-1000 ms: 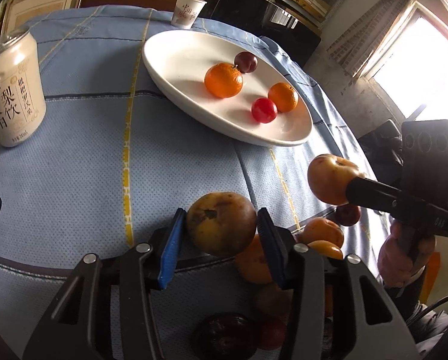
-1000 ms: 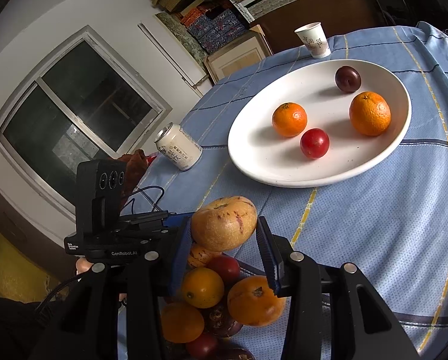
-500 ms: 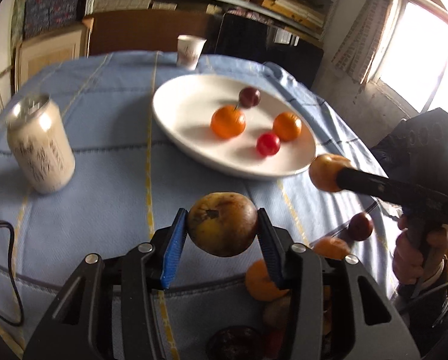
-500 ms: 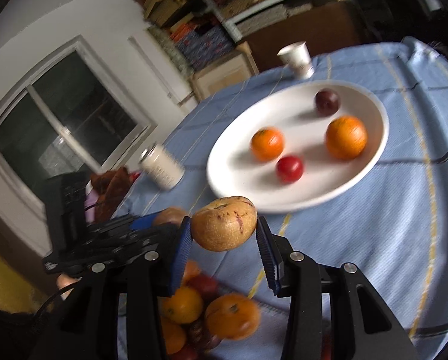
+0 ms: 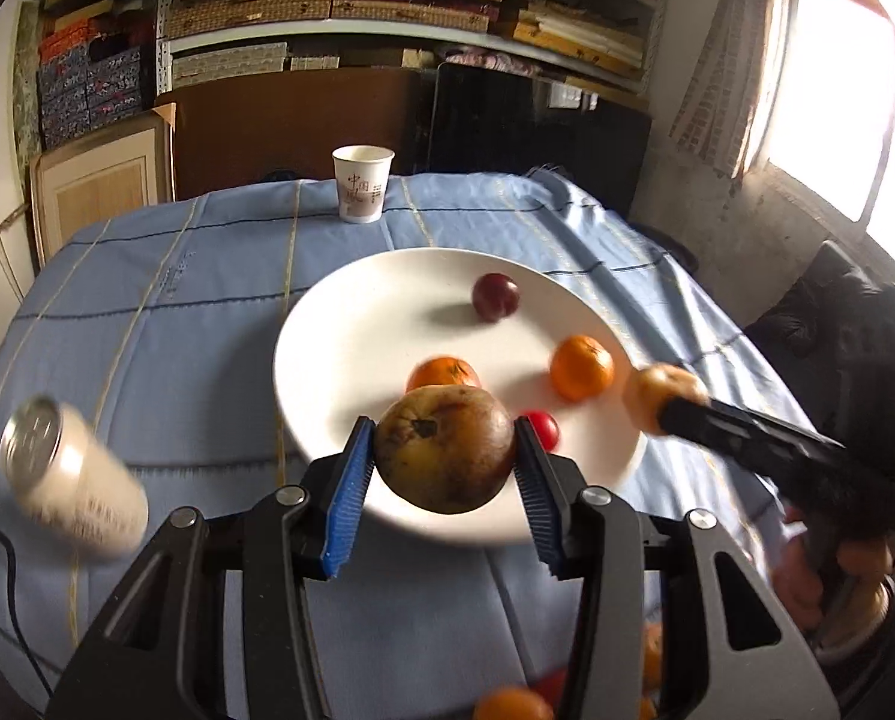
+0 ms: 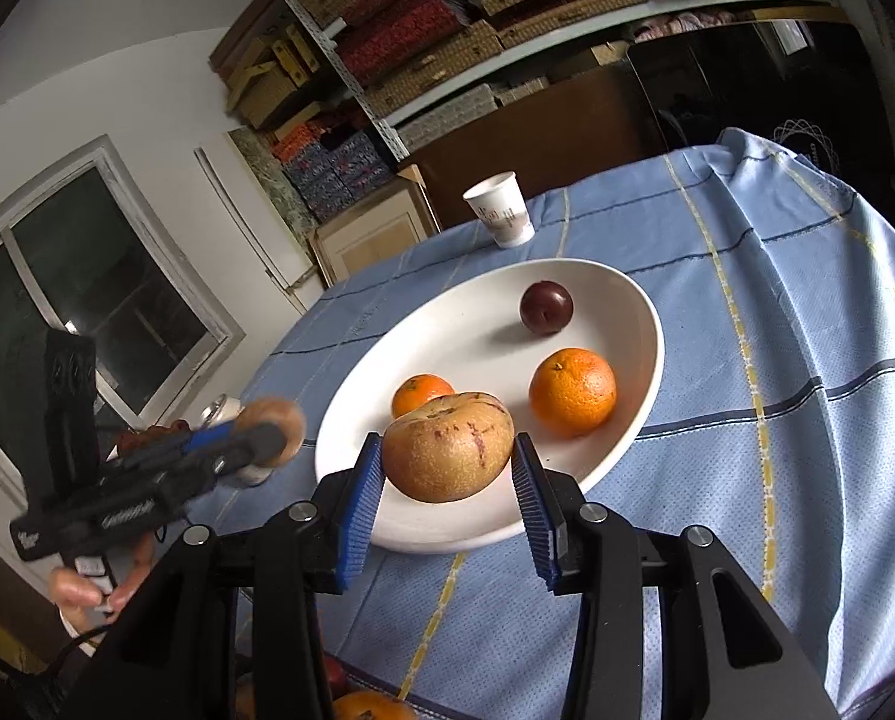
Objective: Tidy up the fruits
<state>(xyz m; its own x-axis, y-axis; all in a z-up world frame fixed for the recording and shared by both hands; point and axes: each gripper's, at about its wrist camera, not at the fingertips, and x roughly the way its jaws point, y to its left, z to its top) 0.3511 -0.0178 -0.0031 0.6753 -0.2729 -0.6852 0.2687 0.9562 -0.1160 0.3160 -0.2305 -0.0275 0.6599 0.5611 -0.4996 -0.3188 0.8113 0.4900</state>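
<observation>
My left gripper (image 5: 444,468) is shut on a brownish-yellow pear (image 5: 444,447), held over the near rim of the white plate (image 5: 339,354). My right gripper (image 6: 447,468) is shut on a speckled tan pear (image 6: 447,447), also above the plate's (image 6: 645,324) near edge. On the plate lie two oranges (image 6: 573,391) (image 6: 420,393), a dark plum (image 6: 545,306) and a red tomato (image 5: 542,427). Each gripper shows in the other's view, the right one with its pear (image 5: 660,396) at the plate's right, the left one with its pear (image 6: 270,429) at the plate's left.
A paper cup (image 5: 362,183) stands at the far side of the blue tablecloth (image 5: 165,312). A drink can (image 5: 69,483) stands left of the plate. More fruit (image 5: 510,703) lies below the near table edge. Shelves and a window surround the table.
Both grippers have lifted and moved forward with their pears, from over the fruit pile at the table edge to above the plate's near rim.
</observation>
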